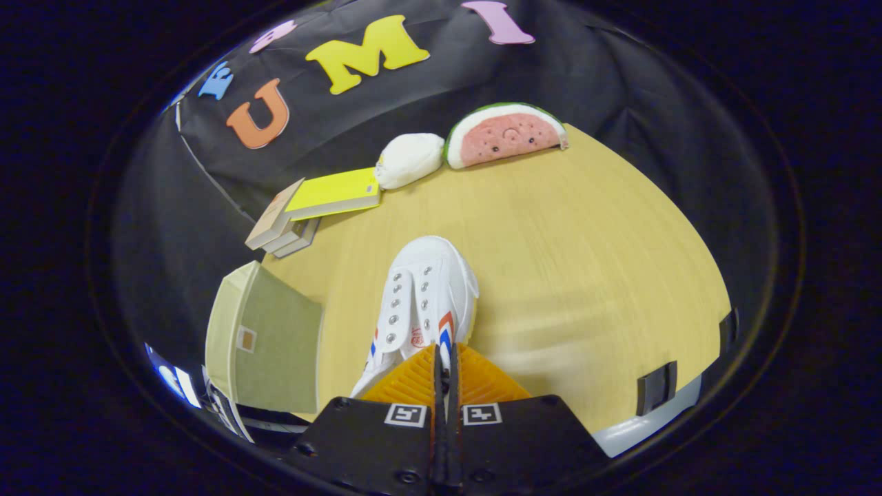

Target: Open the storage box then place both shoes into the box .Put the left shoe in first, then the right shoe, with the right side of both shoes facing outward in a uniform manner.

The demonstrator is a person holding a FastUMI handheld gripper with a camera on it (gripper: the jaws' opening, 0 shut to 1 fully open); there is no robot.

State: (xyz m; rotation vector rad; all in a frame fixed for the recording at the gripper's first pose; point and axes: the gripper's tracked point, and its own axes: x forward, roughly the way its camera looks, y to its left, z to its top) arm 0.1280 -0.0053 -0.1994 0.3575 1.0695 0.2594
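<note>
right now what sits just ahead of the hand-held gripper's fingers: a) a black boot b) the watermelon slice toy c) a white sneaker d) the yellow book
c: the fingers of the hand-held gripper are drawn nearly together at the heel end of the white sneaker, which points away across the table; the watermelon toy and the yellow book lie far beyond it.

- Bare table (586, 275) is left open right of the shoe (424, 296).
- The left is blocked by the storage box (275, 341).
- Books (310, 207), white pouch (410, 160) and watermelon toy (506, 136) crowd the far edge.
- The gripper (444, 365) is closed on the shoe.
</note>
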